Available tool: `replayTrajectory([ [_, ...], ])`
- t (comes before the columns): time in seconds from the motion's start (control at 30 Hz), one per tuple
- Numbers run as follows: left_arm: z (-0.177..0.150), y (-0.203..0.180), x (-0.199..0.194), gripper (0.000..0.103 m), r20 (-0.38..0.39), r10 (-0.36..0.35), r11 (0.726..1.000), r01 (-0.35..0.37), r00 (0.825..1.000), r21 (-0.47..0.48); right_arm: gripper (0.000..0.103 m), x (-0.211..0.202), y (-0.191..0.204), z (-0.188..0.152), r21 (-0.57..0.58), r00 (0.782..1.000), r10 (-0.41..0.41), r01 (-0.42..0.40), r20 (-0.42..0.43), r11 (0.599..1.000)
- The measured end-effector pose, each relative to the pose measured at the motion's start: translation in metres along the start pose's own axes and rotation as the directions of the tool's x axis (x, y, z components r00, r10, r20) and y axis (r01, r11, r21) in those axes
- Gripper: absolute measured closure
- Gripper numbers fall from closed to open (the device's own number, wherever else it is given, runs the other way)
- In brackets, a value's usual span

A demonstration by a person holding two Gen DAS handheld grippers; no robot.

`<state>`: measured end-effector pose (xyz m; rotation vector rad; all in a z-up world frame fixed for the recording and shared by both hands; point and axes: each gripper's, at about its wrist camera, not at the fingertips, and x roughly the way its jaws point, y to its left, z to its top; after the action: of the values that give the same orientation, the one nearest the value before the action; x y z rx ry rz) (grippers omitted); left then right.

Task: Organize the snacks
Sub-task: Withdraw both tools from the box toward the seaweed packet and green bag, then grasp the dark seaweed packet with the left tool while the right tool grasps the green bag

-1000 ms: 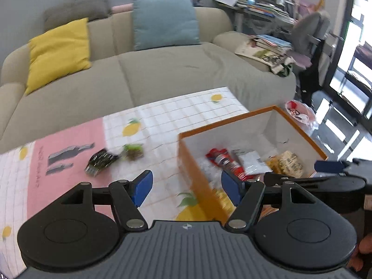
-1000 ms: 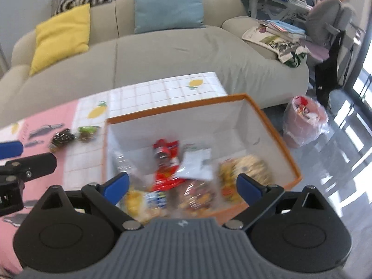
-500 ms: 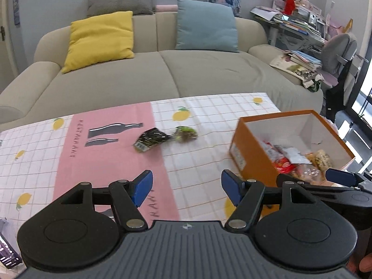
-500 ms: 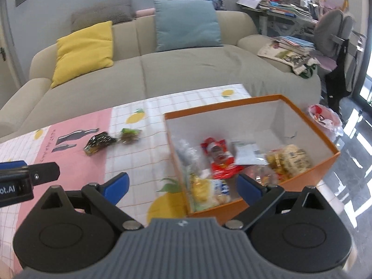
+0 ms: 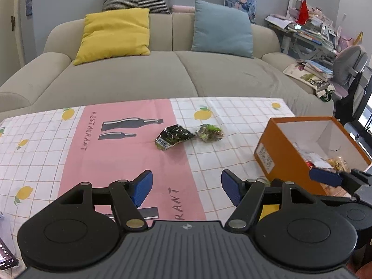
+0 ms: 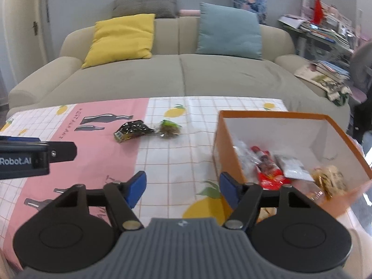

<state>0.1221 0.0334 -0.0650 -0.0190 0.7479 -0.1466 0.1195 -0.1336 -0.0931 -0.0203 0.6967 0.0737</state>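
Observation:
A dark crumpled snack packet (image 5: 173,136) and a small green-brown snack (image 5: 210,133) lie side by side on the tablecloth; both also show in the right wrist view, the packet (image 6: 133,130) and the green snack (image 6: 169,130). An orange box (image 5: 287,162) with a white inside stands at the right, and in the right wrist view (image 6: 226,153) it holds several snack packets, among them a red one (image 6: 267,167). My left gripper (image 5: 187,187) is open and empty, well short of the loose snacks. My right gripper (image 6: 182,186) is open and empty by the box's near left corner.
The table carries a pink and white lemon-print cloth (image 5: 121,153). A beige sofa (image 5: 162,74) with yellow and blue cushions stands behind it. A phone (image 5: 5,258) lies at the near left edge. A cluttered desk and a chair (image 5: 348,69) stand at the right.
Both grippers have swung left and drawn back from above the box. The loose snacks now lie ahead of them and the box has shifted to the right of both views. Both stay open.

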Motion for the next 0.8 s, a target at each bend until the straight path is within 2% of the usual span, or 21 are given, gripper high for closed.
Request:
replayTrajectory([
  [0.2,0.004,0.016,0.023,0.023,-0.011,-0.011,1.000,0.011,1.000,0.015,0.035,0.030,0.018,0.011,-0.081,1.000,0.027,-0.027,-0.001,0.996],
  [0.37,0.012,0.032,0.049,0.023,-0.016,-0.018,0.999,0.019,1.000,0.031,0.035,0.061,0.019,0.022,-0.095,0.999,0.046,-0.048,-0.028,0.994],
  [0.5,0.024,0.040,0.077,0.023,-0.039,-0.060,0.998,0.061,0.997,0.033,0.035,0.090,0.018,0.034,-0.084,0.994,0.087,-0.092,-0.061,0.992],
  [0.67,0.038,0.036,0.113,0.023,-0.070,-0.070,0.985,0.080,0.995,0.155,0.035,0.127,0.023,0.050,-0.185,0.995,0.075,-0.086,-0.067,0.979],
  [0.8,0.045,0.033,0.139,0.023,-0.089,-0.097,0.967,0.115,0.991,0.227,0.035,0.159,0.026,0.062,-0.289,0.993,0.066,-0.091,-0.093,0.953],
])
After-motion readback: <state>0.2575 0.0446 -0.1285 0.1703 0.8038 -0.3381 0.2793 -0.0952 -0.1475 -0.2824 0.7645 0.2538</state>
